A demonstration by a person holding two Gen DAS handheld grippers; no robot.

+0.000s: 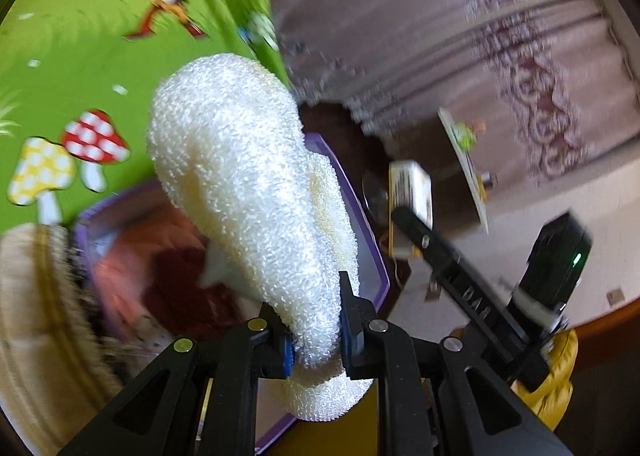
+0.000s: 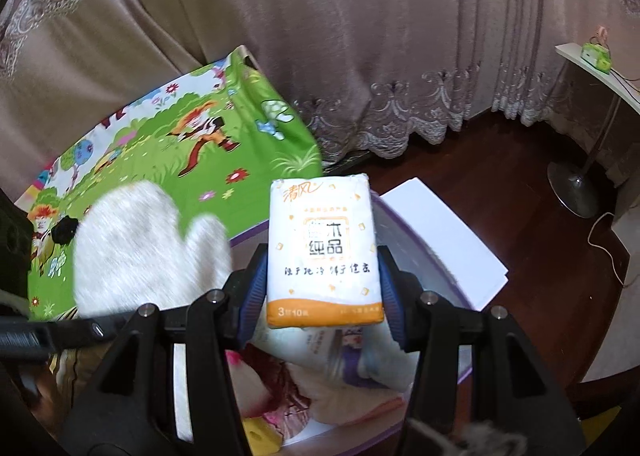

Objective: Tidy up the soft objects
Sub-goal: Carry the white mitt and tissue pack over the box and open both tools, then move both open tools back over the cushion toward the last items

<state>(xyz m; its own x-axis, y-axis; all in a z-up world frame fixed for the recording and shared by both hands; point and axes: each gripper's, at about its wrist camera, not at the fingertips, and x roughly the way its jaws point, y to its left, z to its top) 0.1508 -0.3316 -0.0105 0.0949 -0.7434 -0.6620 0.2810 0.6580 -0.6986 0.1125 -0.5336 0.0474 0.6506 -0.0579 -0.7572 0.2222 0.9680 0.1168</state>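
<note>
My left gripper (image 1: 316,332) is shut on a white fluffy mitt (image 1: 248,184) and holds it above a purple-rimmed bin (image 1: 376,256). The mitt also shows blurred in the right wrist view (image 2: 140,248). My right gripper (image 2: 320,288) is shut on a white and orange tissue pack (image 2: 324,248), held over the same bin (image 2: 436,256). The right gripper with the pack shows in the left wrist view (image 1: 412,196). The bin holds pink and white soft items (image 2: 280,384).
A green cartoon play mat (image 2: 168,144) lies to the left. A woven basket (image 1: 36,308) is at the lower left. Curtains (image 2: 360,36) hang behind. A white sheet (image 2: 452,224), a lamp base (image 2: 572,192) and a white shelf (image 2: 600,72) are on the right over dark wood floor.
</note>
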